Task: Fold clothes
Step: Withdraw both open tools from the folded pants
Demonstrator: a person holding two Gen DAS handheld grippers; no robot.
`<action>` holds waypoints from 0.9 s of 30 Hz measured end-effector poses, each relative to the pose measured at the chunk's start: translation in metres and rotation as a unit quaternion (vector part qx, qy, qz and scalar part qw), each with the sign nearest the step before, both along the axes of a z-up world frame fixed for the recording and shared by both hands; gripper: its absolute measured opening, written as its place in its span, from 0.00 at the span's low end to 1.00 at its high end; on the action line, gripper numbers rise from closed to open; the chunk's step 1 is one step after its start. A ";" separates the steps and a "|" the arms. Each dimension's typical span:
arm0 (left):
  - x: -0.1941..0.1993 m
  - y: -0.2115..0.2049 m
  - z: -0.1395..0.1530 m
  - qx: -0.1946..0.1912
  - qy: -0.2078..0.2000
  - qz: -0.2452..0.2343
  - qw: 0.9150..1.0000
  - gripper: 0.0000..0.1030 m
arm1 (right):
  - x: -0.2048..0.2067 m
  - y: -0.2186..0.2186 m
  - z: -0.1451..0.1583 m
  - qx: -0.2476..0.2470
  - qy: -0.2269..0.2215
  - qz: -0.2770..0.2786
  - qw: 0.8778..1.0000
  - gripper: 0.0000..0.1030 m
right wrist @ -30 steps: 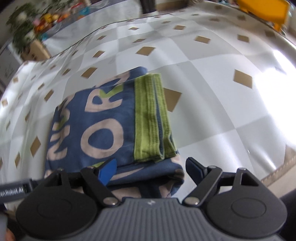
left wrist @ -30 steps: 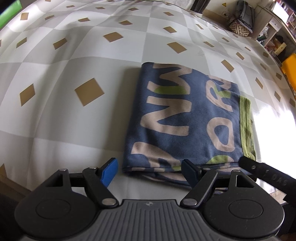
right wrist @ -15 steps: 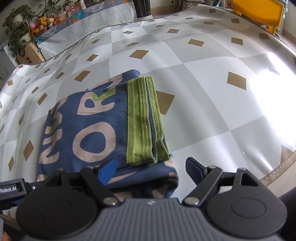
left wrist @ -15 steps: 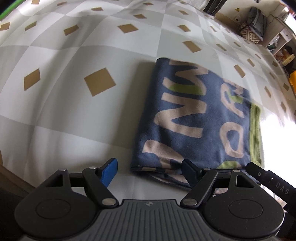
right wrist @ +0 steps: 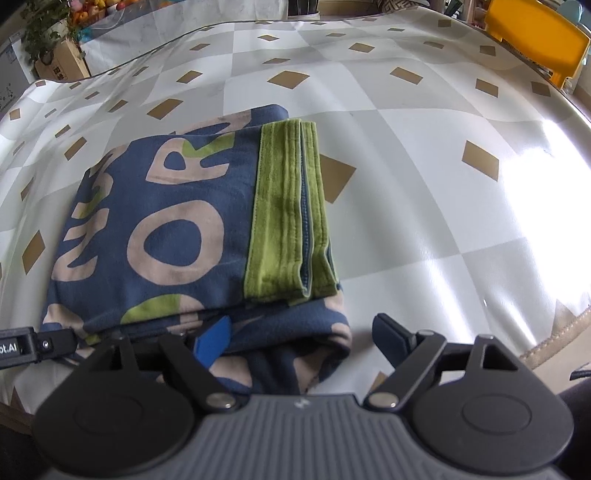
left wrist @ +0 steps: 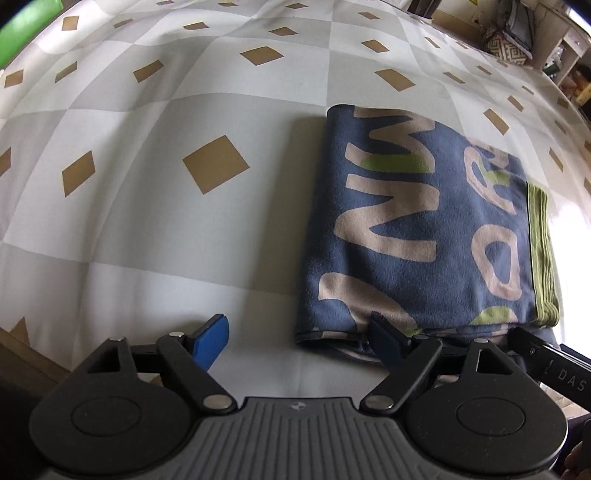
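A folded navy garment [left wrist: 424,229] with big beige letters and a green ribbed band [right wrist: 288,218] lies flat on the checkered tablecloth. My left gripper [left wrist: 299,339] hangs over its near left corner, and its jaws are opening. The right fingertip sits above the cloth's near edge, the left one over bare table, and nothing is pinched. My right gripper [right wrist: 303,339] stands open over the garment's near right corner. Its left fingertip lies over the fabric and its right one beyond the edge. In each view the other gripper's black body shows at the frame's side.
The tablecloth [left wrist: 166,229] is grey and white with tan diamonds and reaches far back. Glare whitens its right side [right wrist: 535,206]. A yellow chair [right wrist: 535,33] stands at the far right, with plants and a box [right wrist: 55,55] at the far left. The table's near edge [right wrist: 554,332] is close.
The left gripper's jaws have spread a little and its view has shifted left, so the garment now lies further right. The right view has steadied and sharpened, with the garment slightly closer.
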State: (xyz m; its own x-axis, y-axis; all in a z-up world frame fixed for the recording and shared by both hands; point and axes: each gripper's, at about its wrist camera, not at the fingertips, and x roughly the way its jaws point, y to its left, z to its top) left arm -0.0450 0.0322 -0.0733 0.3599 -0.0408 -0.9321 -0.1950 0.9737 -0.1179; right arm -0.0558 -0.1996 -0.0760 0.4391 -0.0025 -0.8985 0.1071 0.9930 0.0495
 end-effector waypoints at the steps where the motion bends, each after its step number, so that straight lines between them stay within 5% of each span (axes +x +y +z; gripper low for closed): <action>1: 0.000 -0.001 0.000 0.003 0.000 -0.004 1.000 0.81 | 0.000 0.000 0.000 0.000 0.001 0.001 1.000 0.81; 9: -0.001 -0.004 -0.004 0.025 0.012 -0.013 1.000 0.93 | -0.003 0.000 -0.001 -0.006 0.008 -0.001 1.000 0.88; 27: -0.006 -0.007 -0.006 0.045 0.023 -0.026 0.998 0.94 | -0.004 0.009 -0.005 -0.017 0.037 0.028 0.999 0.93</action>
